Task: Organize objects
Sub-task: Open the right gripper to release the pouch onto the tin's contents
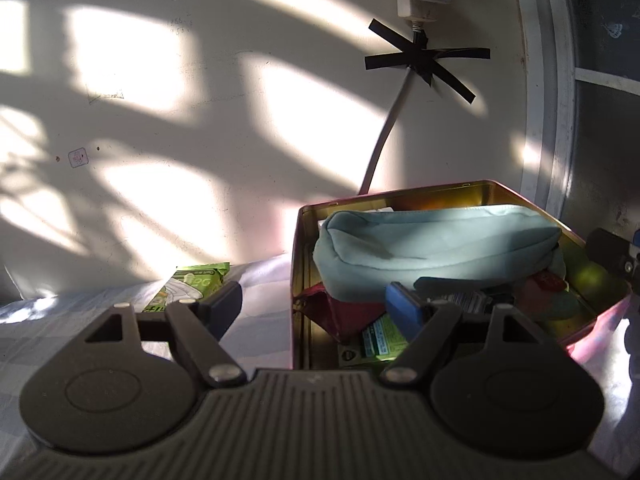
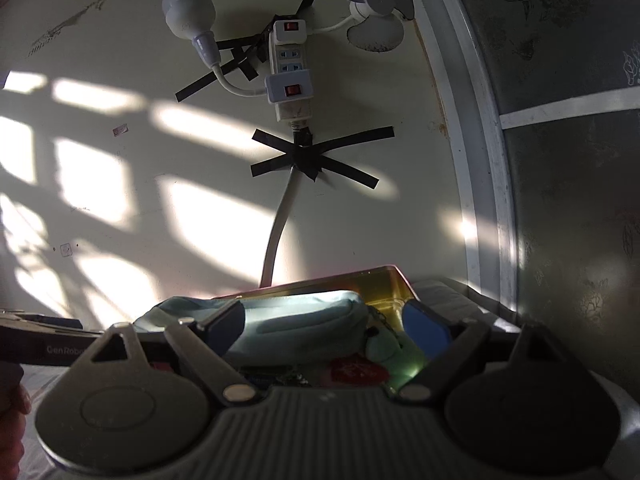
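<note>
Tins: one, a gold-lined tin [image 1: 472,192] with pink outer walls, lid off, resting on the checked bedding [image 1: 48,336] against the wall.
Pouches: one pale blue zip pouch [image 1: 432,240], lying across the top of the tin's heap.
Other contents: a dark red fabric item [image 1: 340,312], a green-and-white printed packet [image 1: 380,340], a red-labelled piece [image 1: 548,284]; remainder too jumbled to count.
Packets outside the tin: one green snack packet [image 1: 192,284], on the bedding just beside the tin's left wall.
Left gripper [image 1: 316,304]: jaws spread wide, nothing between the pads, straddling the tin's near left corner; left finger over the bedding, right finger with its blue pad over the contents.
Right gripper [image 2: 328,328]: jaws wide apart, gripping nothing, hovering at the tin's near edge with the pouch seen between the fingers.
Wall fittings: one power strip [image 2: 290,76], one bulb [image 2: 188,12], one small fan [image 2: 376,4], black tape crossed over the cable.
</note>
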Available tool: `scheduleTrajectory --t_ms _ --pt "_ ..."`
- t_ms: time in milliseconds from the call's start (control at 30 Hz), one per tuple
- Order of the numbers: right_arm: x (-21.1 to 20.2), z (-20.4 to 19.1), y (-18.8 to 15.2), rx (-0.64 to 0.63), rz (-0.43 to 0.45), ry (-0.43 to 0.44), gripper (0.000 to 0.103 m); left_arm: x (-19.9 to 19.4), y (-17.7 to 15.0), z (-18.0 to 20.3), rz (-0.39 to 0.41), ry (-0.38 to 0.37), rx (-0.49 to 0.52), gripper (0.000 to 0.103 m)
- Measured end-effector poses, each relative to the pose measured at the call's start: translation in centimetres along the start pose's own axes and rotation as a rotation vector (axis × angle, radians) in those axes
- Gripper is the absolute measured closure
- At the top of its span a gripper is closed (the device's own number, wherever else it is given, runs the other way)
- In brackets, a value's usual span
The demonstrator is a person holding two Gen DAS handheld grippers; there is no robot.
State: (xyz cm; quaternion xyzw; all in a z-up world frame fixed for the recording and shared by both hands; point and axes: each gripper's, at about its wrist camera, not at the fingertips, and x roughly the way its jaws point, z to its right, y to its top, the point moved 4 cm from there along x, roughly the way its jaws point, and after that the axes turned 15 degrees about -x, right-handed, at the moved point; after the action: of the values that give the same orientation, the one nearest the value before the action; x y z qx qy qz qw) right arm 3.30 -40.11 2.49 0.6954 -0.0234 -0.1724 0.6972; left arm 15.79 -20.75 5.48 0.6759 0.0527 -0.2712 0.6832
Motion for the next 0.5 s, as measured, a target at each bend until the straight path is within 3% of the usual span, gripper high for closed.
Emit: scheduleTrajectory --t_ms 200,500 --pt "-4.5 -2.1 -0.5 0.029 0.026 0.024 0.011 -3.3 -2.1 -2.0 -0.005 0.013 -0.028 0.022" --pt "-6.9 -5.6 -1.2 0.011 -0.007 0.107 0.01 -5.6 -4.2 -4.8 -0.021 0.05 -0.058 0.021"
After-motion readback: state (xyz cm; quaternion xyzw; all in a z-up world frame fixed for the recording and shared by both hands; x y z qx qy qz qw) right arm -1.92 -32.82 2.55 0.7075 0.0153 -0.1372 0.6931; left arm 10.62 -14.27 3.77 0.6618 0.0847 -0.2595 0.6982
